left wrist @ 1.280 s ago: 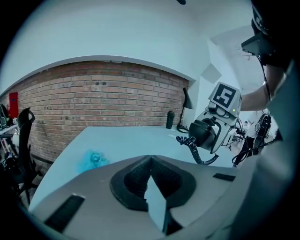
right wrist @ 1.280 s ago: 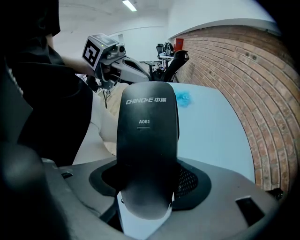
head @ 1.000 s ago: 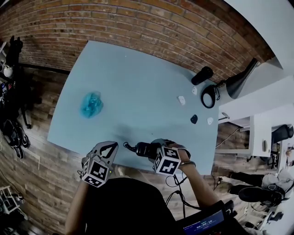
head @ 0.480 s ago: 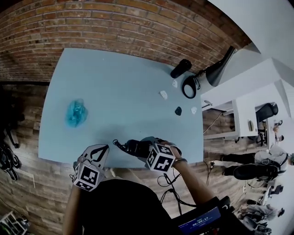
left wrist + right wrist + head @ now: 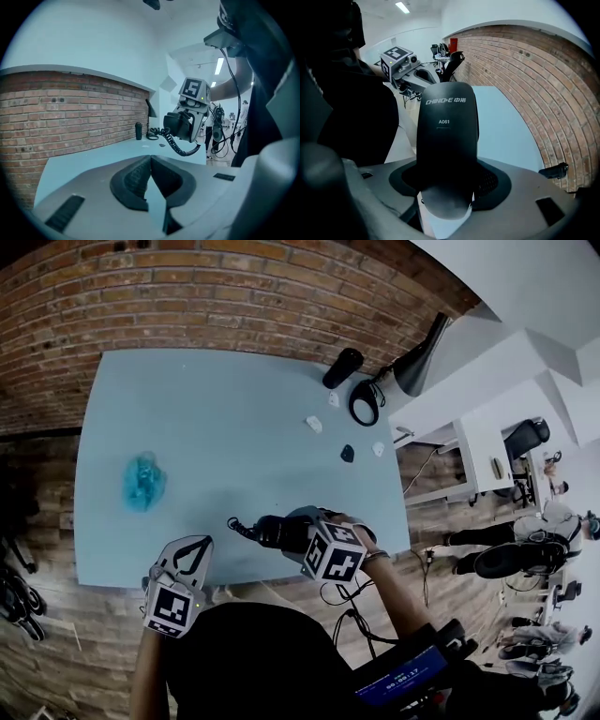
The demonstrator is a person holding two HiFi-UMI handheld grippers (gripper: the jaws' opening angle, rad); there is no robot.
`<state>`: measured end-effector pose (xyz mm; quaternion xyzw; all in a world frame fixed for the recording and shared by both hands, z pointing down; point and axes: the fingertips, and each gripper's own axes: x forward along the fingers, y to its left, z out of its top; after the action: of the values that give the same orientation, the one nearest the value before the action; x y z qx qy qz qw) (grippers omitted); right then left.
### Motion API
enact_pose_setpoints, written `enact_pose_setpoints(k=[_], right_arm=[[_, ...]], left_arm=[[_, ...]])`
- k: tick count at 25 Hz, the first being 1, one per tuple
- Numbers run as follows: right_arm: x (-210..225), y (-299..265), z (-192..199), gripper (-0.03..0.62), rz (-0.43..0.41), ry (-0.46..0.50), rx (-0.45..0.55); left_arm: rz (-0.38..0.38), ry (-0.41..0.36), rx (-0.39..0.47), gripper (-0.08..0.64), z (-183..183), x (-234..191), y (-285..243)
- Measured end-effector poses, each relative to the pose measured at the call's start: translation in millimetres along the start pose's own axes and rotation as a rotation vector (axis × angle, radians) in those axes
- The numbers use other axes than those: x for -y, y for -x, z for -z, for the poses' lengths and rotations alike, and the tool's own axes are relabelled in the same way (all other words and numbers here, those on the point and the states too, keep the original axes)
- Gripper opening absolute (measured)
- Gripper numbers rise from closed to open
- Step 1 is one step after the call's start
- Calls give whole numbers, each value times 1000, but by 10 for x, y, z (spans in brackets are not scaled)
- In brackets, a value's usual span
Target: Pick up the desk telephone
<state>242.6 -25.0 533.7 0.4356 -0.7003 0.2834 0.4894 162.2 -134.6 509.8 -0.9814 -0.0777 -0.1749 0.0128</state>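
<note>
A black telephone handset point(image 5: 274, 532) printed "A061" point(image 5: 447, 126) hangs over the near edge of the pale blue table point(image 5: 234, 418), with my right gripper point(image 5: 289, 534) shut on it. Its coiled cord point(image 5: 236, 525) trails off to the left. The left gripper view shows the same handset point(image 5: 177, 123) held in the air with the cord point(image 5: 180, 149) dangling under it. My left gripper point(image 5: 202, 542) floats beside the table's near edge, left of the handset, its jaws point(image 5: 149, 161) closed together on nothing. No telephone base is in view.
A crumpled blue item point(image 5: 142, 481) lies at the table's left. At the far right corner stand a black bottle point(image 5: 341, 367), a desk lamp point(image 5: 417, 357) and a coiled cable point(image 5: 361, 401), with small white point(image 5: 313, 424) and black point(image 5: 347, 453) pieces nearby. A brick wall point(image 5: 234, 296) runs behind.
The head view has swung, so the table sits further left and lower in the picture. Both grippers stay at the near edge, the right one still holding the handset.
</note>
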Motion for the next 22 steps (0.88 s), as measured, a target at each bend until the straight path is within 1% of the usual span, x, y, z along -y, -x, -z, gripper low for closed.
enact_pose_setpoints(k=[2, 5, 9, 11, 13, 15, 18, 20, 22], right_arm=[[-29, -10, -36, 273, 3, -11, 20], [-89, -83, -54, 273, -5, -33, 38], [-155, -188, -12, 273, -13, 8, 20], [-185, -246, 2, 273, -27, 1, 19], [-206, -288, 9, 273, -33, -2, 20], [-223, -323, 11, 273, -30, 18, 13], [-233, -387, -14, 273, -31, 59, -1], [-210, -427, -29, 273, -31, 67, -8], [-208, -467, -32, 274, -30, 62, -15]], left_arm=[[4, -18, -8, 23, 23, -24, 36], [-5, -8, -13, 23, 58, -87, 84], [-10, 20, -23, 23, 101, -105, 104], [-10, 22, -23, 23, 131, -110, 101], [-2, 18, -31, 23, 156, -109, 97], [9, 13, -42, 23, 163, -113, 111], [18, -7, -30, 23, 146, -156, 141], [25, -23, -12, 23, 133, -186, 143], [36, -12, -16, 23, 146, -193, 158]])
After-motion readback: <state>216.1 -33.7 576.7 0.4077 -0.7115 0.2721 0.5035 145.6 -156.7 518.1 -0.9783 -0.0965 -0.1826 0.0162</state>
